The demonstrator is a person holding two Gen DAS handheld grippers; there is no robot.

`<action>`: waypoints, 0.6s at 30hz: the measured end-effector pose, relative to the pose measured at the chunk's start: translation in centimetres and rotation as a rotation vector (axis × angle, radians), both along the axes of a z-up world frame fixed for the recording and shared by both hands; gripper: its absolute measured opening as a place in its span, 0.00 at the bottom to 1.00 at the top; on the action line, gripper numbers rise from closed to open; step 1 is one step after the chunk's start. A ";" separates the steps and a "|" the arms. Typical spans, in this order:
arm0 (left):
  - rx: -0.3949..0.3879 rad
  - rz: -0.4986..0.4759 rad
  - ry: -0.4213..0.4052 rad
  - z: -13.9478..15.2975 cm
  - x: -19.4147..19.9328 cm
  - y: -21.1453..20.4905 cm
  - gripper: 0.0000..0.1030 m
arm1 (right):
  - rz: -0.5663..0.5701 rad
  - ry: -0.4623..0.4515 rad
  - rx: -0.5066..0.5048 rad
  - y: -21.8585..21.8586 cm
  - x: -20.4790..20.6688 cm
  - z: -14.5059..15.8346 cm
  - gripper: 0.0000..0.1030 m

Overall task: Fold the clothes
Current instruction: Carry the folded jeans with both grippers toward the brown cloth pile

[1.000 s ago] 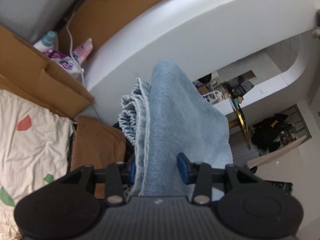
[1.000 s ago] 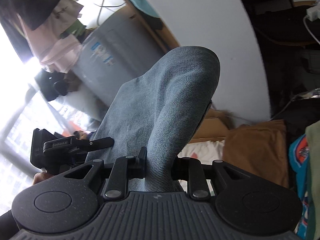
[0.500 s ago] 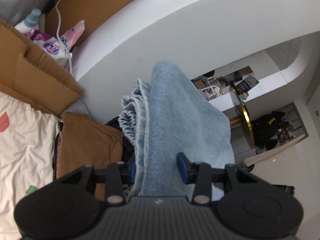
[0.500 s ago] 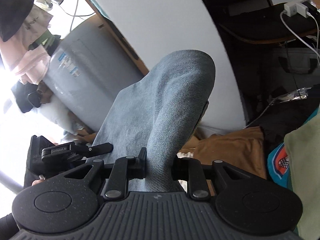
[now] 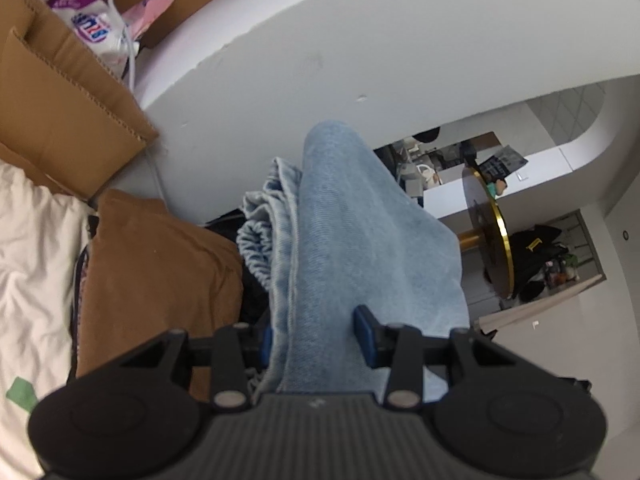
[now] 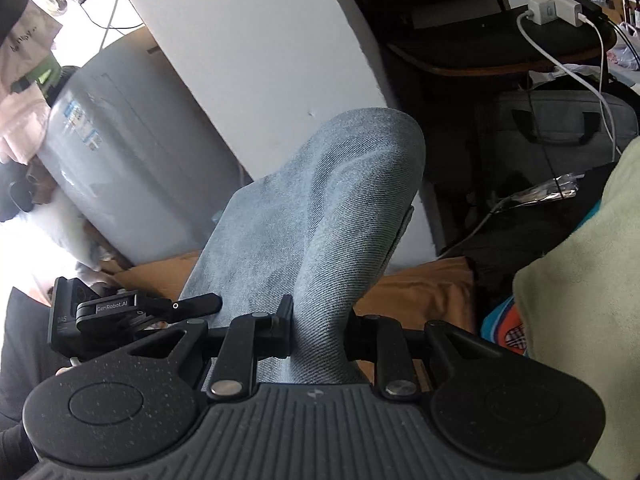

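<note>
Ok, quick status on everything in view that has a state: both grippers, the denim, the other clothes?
left gripper: shut on the denim garment
right gripper: shut on the denim garment
denim garment: held up, bunched, draped forward over both grippers
brown garment: lying flat on the bedding
green garment: lying at the right edge

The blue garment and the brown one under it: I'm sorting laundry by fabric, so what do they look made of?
The blue garment, clamped in both grippers, looks like light-washed denim: diagonal twill weave and a stitched hem. The brown garment looks like soft matte cotton, possibly jersey or fleece; no weave is discernible.
</note>
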State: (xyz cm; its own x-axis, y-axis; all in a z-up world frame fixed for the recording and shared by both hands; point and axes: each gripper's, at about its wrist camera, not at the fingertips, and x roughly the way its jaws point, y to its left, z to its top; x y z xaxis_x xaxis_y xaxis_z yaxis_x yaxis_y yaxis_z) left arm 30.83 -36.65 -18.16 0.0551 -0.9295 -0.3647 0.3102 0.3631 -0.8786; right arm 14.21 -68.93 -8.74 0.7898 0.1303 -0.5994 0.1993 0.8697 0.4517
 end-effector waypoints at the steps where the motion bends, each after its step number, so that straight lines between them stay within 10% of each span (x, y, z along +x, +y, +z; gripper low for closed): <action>1: -0.001 -0.001 -0.002 -0.4 0.0 -0.1 0.41 | -0.002 0.001 -0.007 -0.2 0.1 -0.5 0.22; 18: 0.009 0.025 0.052 -8.4 1.4 -2.0 0.41 | 0.017 0.059 -0.123 -0.6 3.2 -6.9 0.22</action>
